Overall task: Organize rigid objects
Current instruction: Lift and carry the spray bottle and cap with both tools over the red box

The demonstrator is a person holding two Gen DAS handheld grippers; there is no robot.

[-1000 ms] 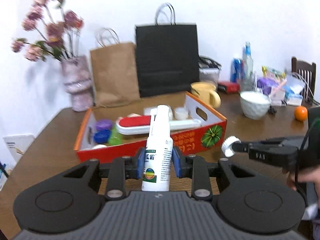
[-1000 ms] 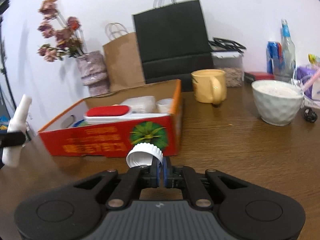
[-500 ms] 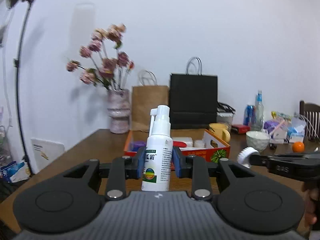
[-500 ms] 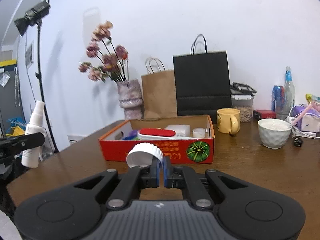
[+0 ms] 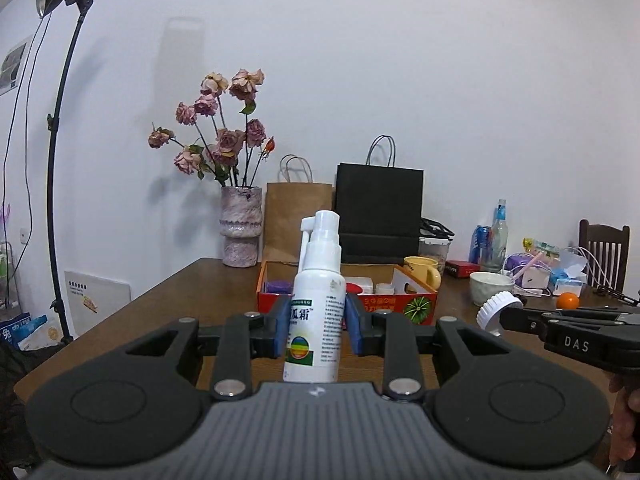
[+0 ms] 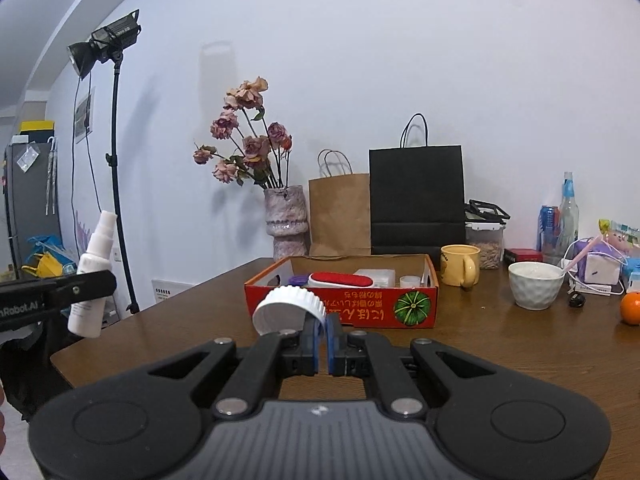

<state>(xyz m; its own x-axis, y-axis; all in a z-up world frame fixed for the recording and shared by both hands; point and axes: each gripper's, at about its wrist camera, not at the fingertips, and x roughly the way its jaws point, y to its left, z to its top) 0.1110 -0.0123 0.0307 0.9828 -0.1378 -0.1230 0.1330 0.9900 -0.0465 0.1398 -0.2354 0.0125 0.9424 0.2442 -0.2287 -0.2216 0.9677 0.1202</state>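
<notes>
Left gripper (image 5: 317,330) up front, pads clamped on the upright white spray bottle (image 5: 316,312), and the right gripper (image 6: 323,338) pinches the rim of a white ribbed cap (image 6: 289,309), both held in the air at the near side of the brown wooden table (image 6: 500,356). White wall behind, a studio light on its stand (image 6: 105,42) at left, a dark chair (image 5: 604,256) far right. Since a second ago both grippers have pulled well back: the red cardboard box (image 6: 340,308), close then, now sits mid-table, with the vase of dried roses (image 6: 286,222), brown paper bag (image 6: 340,214) and black paper bag (image 6: 416,196) behind it. Right of the box: yellow mug (image 6: 460,265), white bowl (image 6: 536,285), orange (image 6: 631,308). Bare tabletop lies between grippers and box; the table's left edge is in view.
</notes>
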